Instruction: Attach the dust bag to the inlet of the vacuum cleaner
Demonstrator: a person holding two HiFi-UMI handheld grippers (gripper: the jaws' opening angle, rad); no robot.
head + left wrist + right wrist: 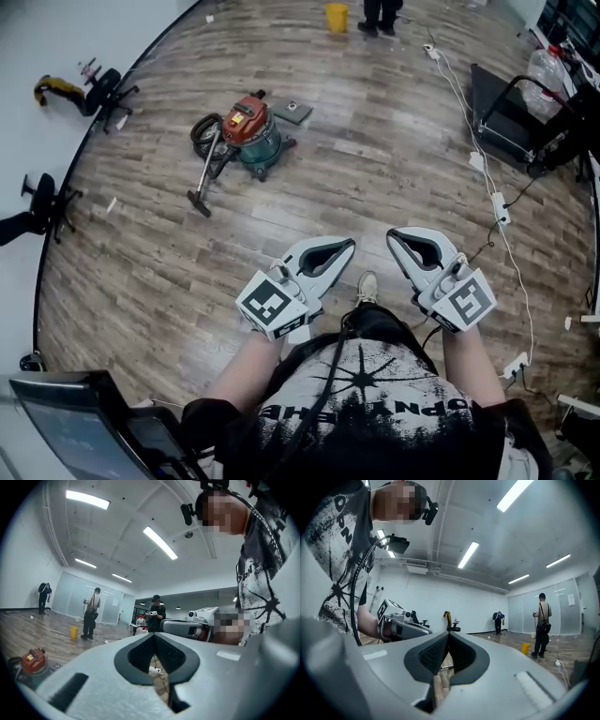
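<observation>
- Plainly, the left tongs [345,247] are clenched: in the left gripper view [153,635] the pale grey plastic jaws meet at their tips with nothing between them. Behind the tips the dark ribbed pads frame a leaf-shaped gap.
- The right tongs [396,236] are clenched and empty as well. The right gripper view [447,634] shows the same black ridged lining closed to a point.
- Both are held level above the floor, side by side but apart, each with a cube of square markers at its rear.
- The floor [375,169] is of grey-brown wood-grain planks.
- The vacuum cleaner [249,131] stands well ahead on it, a round teal drum under a red top. Its dark hose is coiled beside it, and a rigid wand [208,173] slants down to the floor.
- A flat grey square piece [292,112] lies just beside the drum.
- A yellow bucket [336,16] stands farther off.
</observation>
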